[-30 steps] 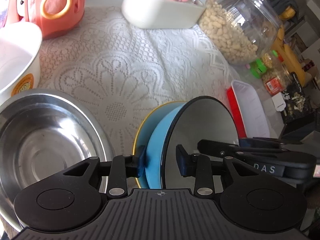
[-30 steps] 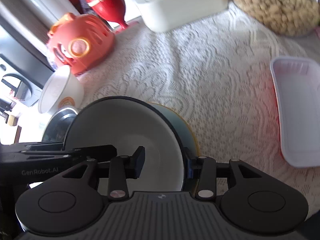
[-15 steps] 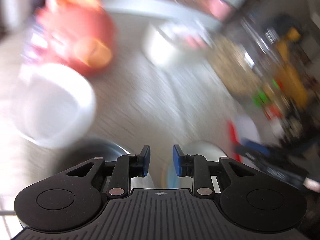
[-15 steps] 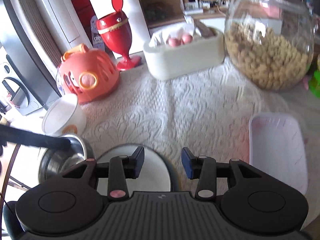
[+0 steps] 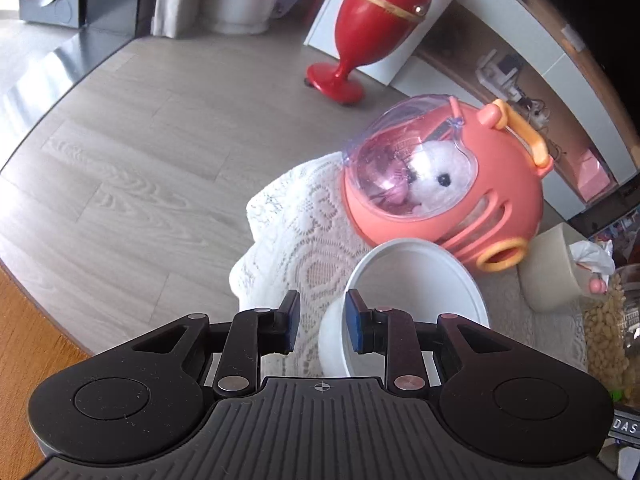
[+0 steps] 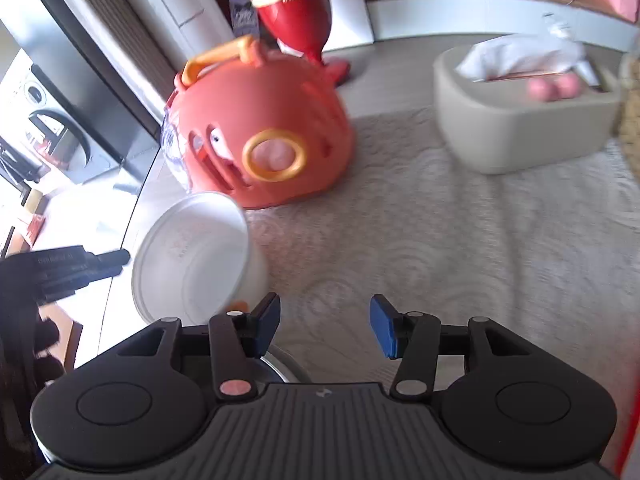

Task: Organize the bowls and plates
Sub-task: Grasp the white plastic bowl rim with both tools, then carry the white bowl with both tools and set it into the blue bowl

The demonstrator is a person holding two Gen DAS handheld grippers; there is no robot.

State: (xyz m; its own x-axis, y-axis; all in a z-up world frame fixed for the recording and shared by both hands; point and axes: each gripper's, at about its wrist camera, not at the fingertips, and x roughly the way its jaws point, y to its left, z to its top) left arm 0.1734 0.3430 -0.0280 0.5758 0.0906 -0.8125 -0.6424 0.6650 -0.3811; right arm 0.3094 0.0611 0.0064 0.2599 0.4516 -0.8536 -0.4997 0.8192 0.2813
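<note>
A white paper bowl (image 5: 416,296) stands on the lace tablecloth near the table's left edge. My left gripper (image 5: 319,322) is open, its fingers straddling the bowl's near-left rim without touching it. The bowl also shows in the right wrist view (image 6: 192,260), with the left gripper (image 6: 108,260) just left of it. My right gripper (image 6: 324,330) is open and empty above the cloth, right of the bowl. A steel bowl's rim (image 6: 280,366) peeks out under the right gripper's fingers.
An orange toy carrier (image 5: 444,188) stands right behind the white bowl. A beige tissue box (image 6: 520,116) sits at the back right, a peanut jar (image 5: 612,332) at the far right. The table edge (image 5: 248,248) drops to the floor on the left.
Both grippers let go of the blue and black-rimmed plates and pulled away. The left swung left to the white bowl. The right gripper rose and opened wider.
</note>
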